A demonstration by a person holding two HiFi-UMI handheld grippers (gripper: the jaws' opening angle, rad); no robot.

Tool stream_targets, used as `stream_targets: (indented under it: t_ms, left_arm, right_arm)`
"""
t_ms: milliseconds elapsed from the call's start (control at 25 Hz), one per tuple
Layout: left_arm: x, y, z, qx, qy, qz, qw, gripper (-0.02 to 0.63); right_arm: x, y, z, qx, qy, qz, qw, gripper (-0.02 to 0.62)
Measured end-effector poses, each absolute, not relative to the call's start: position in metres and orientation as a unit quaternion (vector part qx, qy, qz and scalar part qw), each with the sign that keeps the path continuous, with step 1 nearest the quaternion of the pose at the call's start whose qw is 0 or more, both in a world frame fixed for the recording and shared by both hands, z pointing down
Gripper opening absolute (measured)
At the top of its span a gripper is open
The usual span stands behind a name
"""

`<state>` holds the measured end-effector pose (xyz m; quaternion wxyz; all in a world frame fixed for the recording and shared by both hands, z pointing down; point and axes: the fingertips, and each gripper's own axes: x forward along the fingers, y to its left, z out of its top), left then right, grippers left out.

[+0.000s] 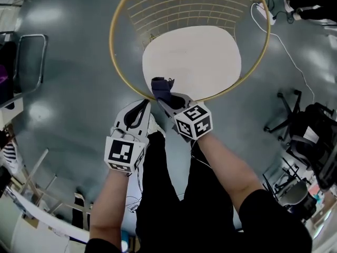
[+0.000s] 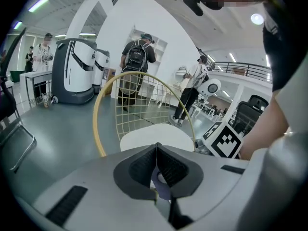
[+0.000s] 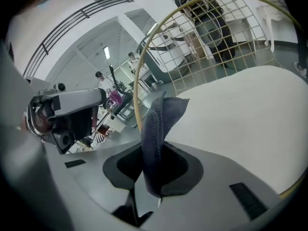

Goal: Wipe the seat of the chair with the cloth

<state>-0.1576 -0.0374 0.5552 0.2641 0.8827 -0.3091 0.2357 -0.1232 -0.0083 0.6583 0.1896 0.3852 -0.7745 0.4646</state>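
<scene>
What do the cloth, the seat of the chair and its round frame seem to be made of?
Cloth: soft dark blue fabric, probably microfibre or terry; its surface looks fuzzy and it folds limply. Seat: smooth, matt, cream-coloured pad, perhaps plastic or leatherette; I cannot tell which. Frame: thin metal rod and wire grid, gold-coloured finish.

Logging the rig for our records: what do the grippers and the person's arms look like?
Both the left gripper and right gripper have pale grey shells, black ribbed jaw pads and a cube with black-and-white square markers. Short black sleeves.
</scene>
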Motion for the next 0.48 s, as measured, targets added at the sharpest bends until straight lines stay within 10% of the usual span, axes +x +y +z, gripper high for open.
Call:
stream_targets:
  t_ms: [480]
  left_arm:
    - [-0.151,-0.033,0.602,0.877,-0.308,0.24,0.28,0.02]
  right_arm:
    - [-0.117,-0.01,0.697,0.39,-0.767,0.468,0.2,0.092]
